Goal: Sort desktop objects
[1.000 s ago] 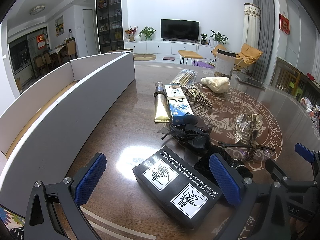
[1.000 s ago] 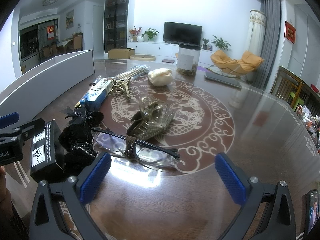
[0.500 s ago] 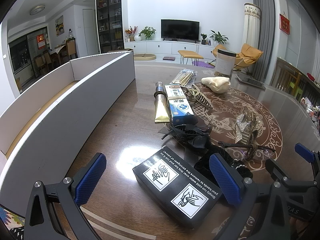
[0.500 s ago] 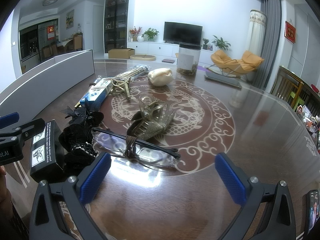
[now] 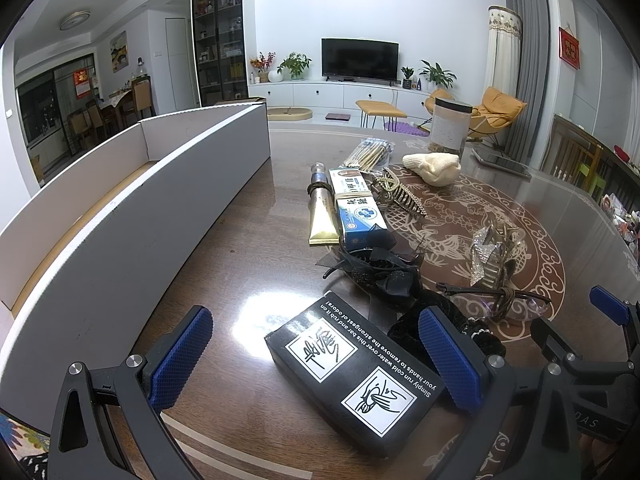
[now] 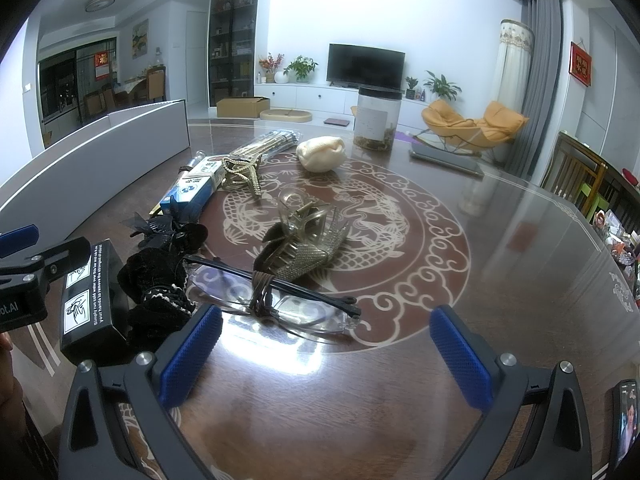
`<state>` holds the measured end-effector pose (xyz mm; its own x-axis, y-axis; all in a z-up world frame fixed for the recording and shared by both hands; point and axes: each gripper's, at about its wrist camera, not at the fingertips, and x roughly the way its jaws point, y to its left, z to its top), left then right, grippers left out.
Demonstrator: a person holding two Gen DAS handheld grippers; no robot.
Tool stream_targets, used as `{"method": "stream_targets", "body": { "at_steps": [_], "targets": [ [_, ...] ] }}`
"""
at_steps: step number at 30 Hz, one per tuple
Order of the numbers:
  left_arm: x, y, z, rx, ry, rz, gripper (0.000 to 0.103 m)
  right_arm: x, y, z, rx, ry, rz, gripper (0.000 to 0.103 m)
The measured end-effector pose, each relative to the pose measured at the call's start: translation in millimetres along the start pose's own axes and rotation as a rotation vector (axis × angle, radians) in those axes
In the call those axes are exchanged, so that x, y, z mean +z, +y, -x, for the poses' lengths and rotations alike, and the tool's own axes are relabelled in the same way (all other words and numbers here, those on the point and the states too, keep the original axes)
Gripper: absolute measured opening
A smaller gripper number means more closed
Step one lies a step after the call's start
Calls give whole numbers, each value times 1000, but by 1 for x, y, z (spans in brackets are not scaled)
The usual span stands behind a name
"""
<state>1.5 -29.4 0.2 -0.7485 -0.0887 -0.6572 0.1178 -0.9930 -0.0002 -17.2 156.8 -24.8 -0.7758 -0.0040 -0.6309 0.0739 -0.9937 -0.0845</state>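
At far left a long white cardboard tray (image 5: 132,216) stands on the dark wooden table (image 5: 248,264), its wall running away from the camera. The left gripper (image 5: 316,356) hovers low over the table with jaws spread wide, holding nothing; a black printed box (image 5: 352,376) lies between its blue pads (image 5: 182,356). Just right of the box sit a black scrunchie (image 6: 160,292) and a black bow clip (image 5: 376,268). Beyond them lie a gold tube (image 5: 322,212) beside a blue-and-white carton (image 5: 358,208), with a gold claw clip (image 5: 398,194) touching the carton. The right gripper (image 6: 324,360) is likewise fully open and empty, just short of clear-framed glasses (image 6: 276,300) with a hair tie around them. A rhinestone claw clip (image 6: 308,244) rests behind the glasses. Further back are a cream cloth bundle (image 6: 322,154) and a clear jar (image 6: 378,120).
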Motion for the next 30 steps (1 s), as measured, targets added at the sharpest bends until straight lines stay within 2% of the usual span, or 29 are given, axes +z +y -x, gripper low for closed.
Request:
{"method": "stream_targets", "body": {
  "at_steps": [19, 24, 30],
  "targets": [
    [-6, 1, 0, 12, 3, -11, 103, -1, 0, -2, 11, 9, -14, 103],
    [-6, 2, -3, 15, 24, -8, 103, -1, 2, -3, 8, 16, -8, 103],
    [-7, 3, -3, 31, 32, -12, 103, -1, 1, -10, 22, 47, -6, 103]
  ]
}}
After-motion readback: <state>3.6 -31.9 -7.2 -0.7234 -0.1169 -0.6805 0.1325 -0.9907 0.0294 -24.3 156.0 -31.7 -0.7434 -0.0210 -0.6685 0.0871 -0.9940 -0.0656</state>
